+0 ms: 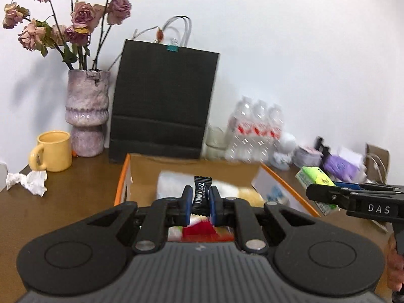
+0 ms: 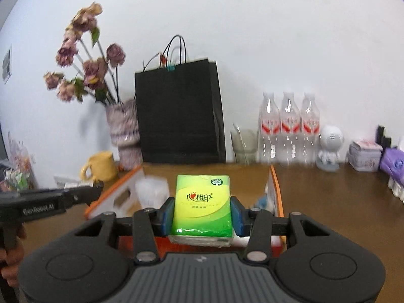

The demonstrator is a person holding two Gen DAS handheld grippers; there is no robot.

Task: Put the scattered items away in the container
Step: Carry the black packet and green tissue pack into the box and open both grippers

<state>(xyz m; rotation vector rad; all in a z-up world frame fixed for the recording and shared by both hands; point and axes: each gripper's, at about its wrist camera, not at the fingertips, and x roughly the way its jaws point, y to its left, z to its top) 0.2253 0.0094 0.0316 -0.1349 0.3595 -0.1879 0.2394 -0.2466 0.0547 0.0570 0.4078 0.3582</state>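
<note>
My left gripper (image 1: 200, 194) is shut on a black candy wrapper (image 1: 200, 194) that stands upright between its blue pads, above the open cardboard box (image 1: 141, 169) with orange edges. White and red packets lie inside the box. My right gripper (image 2: 202, 208) is shut on a green tissue pack (image 2: 202, 207), held flat above the same box (image 2: 274, 184). In the left wrist view the right gripper (image 1: 325, 193) reaches in from the right with the green pack (image 1: 315, 179). In the right wrist view the left gripper (image 2: 97, 189) enters from the left.
A black paper bag (image 1: 161, 101) stands behind the box against the wall. A vase of dried roses (image 1: 87, 116), a yellow mug (image 1: 54, 151) and crumpled paper (image 1: 27, 181) are to the left. Water bottles (image 2: 289, 128), a glass (image 2: 243, 146), a white figurine (image 2: 329, 149) and purple packets (image 2: 394, 161) line the right.
</note>
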